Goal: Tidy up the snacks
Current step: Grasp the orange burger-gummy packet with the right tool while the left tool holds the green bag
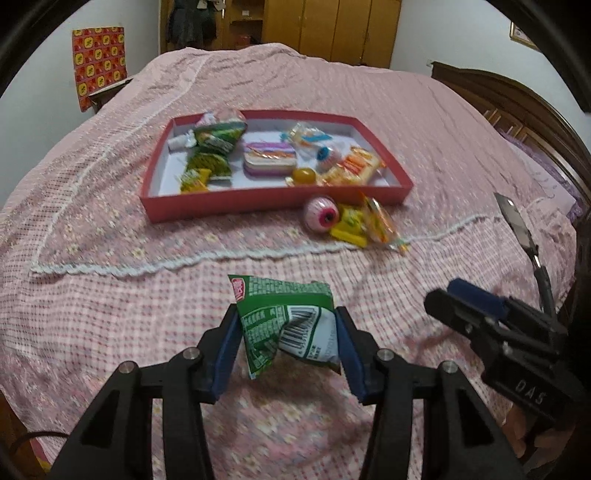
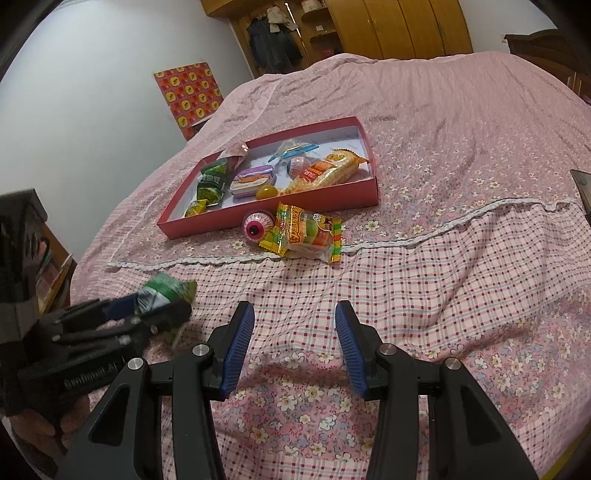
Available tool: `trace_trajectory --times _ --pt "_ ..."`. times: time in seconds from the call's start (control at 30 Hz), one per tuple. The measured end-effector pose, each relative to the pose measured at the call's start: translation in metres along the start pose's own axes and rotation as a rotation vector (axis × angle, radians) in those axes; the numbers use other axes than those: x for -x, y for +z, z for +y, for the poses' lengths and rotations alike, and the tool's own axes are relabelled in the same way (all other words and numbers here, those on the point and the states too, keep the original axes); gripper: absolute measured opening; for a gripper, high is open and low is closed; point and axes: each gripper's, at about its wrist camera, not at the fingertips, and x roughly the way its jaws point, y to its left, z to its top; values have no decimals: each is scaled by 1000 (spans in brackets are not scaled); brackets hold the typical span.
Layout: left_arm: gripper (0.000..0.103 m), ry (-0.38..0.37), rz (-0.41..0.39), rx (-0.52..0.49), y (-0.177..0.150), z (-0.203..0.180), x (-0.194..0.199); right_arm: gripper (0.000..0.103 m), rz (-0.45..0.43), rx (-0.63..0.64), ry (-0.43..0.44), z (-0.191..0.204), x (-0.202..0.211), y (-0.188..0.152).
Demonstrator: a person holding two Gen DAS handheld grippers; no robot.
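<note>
Green snack bag [image 1: 286, 325] sits squeezed between the blue pads of the left gripper [image 1: 286, 332], lifted off the pink bed cover [image 1: 110, 295]; the right gripper [image 2: 295, 332] is spread apart, holding nothing; the red tray [image 1: 258, 201] lies farther away.

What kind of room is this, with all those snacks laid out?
Most likely a bedroom: the snacks sit on a wide bed under a pink checked floral bedspread, with a wooden wardrobe behind and a dark wooden headboard alongside.
</note>
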Motion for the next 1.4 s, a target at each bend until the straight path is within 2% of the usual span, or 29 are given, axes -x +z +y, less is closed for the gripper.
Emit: trace_trajectory --times 0.23,0.37,0.77,1.17,1.4 --pt "52 53 -34 22 15 20 -8 47 18 -30 22 -2 -15 10" --pt "52 69 -32 40 18 31 -15 53 18 -56 18 -6 -24 21" --pt "52 58 -11 65 19 45 -33 62 20 -135 19 -16 -59 54" --pt "52 47 -10 61 18 46 -41 62 17 -139 23 -20 -81 54" --pt "52 41 -9 68 19 47 -41 43 11 -150 17 -26 -78 52"
